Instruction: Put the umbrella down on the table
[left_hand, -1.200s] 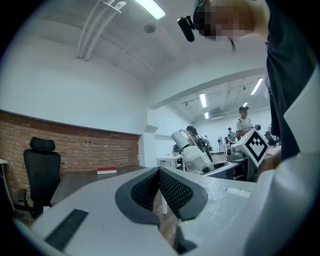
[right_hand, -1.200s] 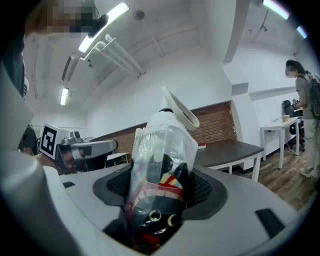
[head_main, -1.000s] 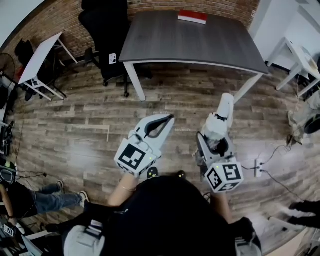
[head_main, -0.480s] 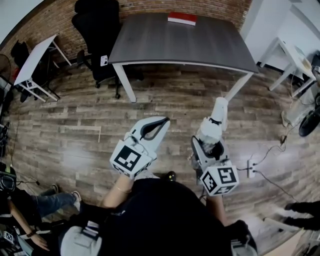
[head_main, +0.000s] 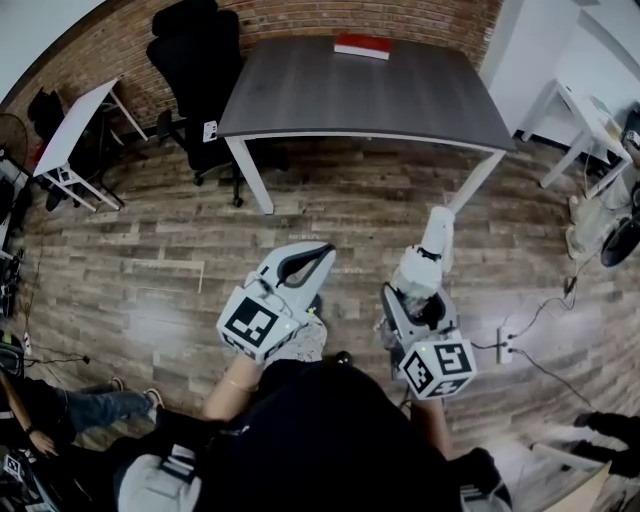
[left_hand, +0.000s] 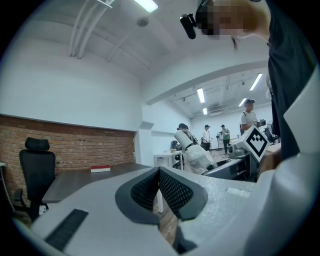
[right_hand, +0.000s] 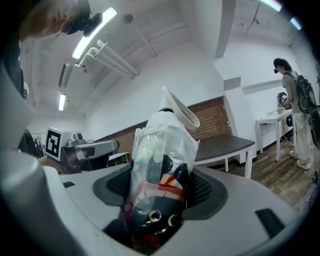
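In the head view the folded umbrella (head_main: 432, 245), white and wrapped in clear plastic, sticks forward out of my right gripper (head_main: 413, 292). That gripper is shut on it, above the wooden floor and short of the dark grey table (head_main: 360, 95). The right gripper view shows the umbrella (right_hand: 160, 150) clamped between both pads (right_hand: 202, 187), its white handle pointing up toward the table (right_hand: 220, 146). My left gripper (head_main: 325, 252) hovers beside it, shut with nothing in it; its pads (left_hand: 172, 187) meet at the tip. The table (left_hand: 75, 182) lies ahead of it.
A red book (head_main: 362, 45) lies at the table's far edge. A black office chair (head_main: 195, 60) stands at its left. White desks stand at the left (head_main: 75, 120) and right (head_main: 590, 115). A power strip (head_main: 503, 345) with cables lies on the floor. Other people stand nearby.
Both grippers and the person have shifted slightly over the floor, staying side by side short of the table. The umbrella stays clamped in the right gripper.
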